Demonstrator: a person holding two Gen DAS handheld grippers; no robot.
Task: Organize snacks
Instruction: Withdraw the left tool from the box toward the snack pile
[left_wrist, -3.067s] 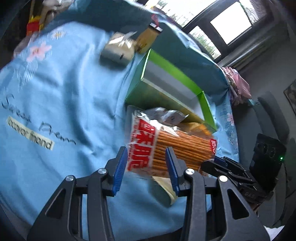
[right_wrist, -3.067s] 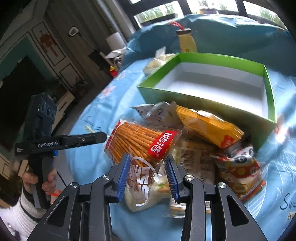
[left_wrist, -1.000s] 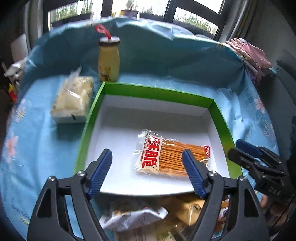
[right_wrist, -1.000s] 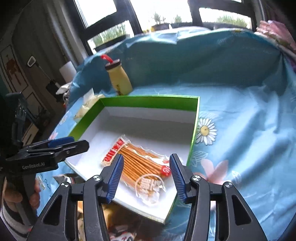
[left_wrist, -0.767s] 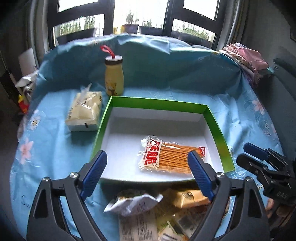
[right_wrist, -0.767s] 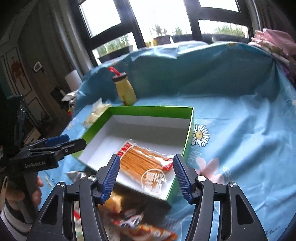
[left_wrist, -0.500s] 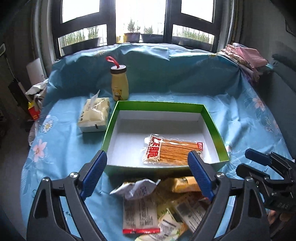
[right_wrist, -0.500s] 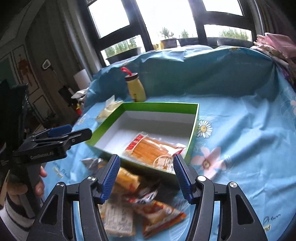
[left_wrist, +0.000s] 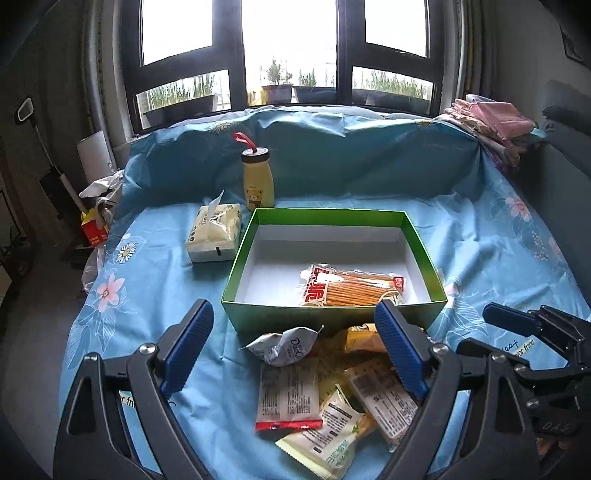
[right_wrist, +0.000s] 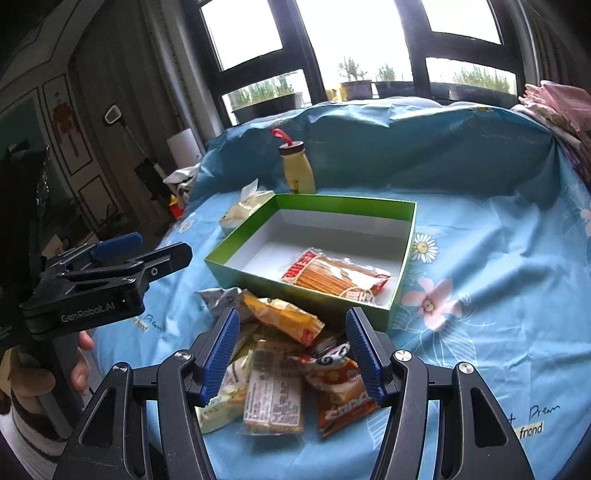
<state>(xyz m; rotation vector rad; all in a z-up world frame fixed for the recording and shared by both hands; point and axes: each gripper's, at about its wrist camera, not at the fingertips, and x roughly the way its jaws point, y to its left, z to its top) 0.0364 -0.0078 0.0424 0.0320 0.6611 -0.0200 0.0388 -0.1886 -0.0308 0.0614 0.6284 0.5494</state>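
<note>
The left gripper (left_wrist: 291, 345) hangs above the snack pile (left_wrist: 325, 387) with its blue pads (left_wrist: 188, 343) spread wide and nothing between them; its jaws have just been opening. The right gripper (right_wrist: 291, 356) hovers over the same pile, released as well, its pads (right_wrist: 218, 354) apart and clear of every packet; it too has just been opening. In the left wrist view the right gripper shows side-on at 4 o'clock; in the right wrist view the left gripper appears at 9 o'clock, with a hand (right_wrist: 79, 363) wrapped around its handle.

The pile lies on the blue flowered cloth (left_wrist: 147, 288), just in front of the green box (left_wrist: 332, 317): a crumpled silver packet (left_wrist: 286, 345), a pale packet with a red edge (left_wrist: 286, 397), a yellow packet (right_wrist: 284, 317) and an orange one (right_wrist: 341, 395), overlapping each other.

At 12 o'clock from both grippers stands the green box, open-topped with a white inside. The pretzel stick packet (left_wrist: 352, 288) lies flat inside it, in the near right part, red label toward the left.

Beyond the box, at 11 o'clock, a yellow bottle (left_wrist: 258, 182) with a red loop stands upright, and a tissue pack (left_wrist: 214, 232) rests just left of the box. Folded pink cloth (left_wrist: 491, 122) sits at 2 o'clock, under the window (left_wrist: 288, 48).
</note>
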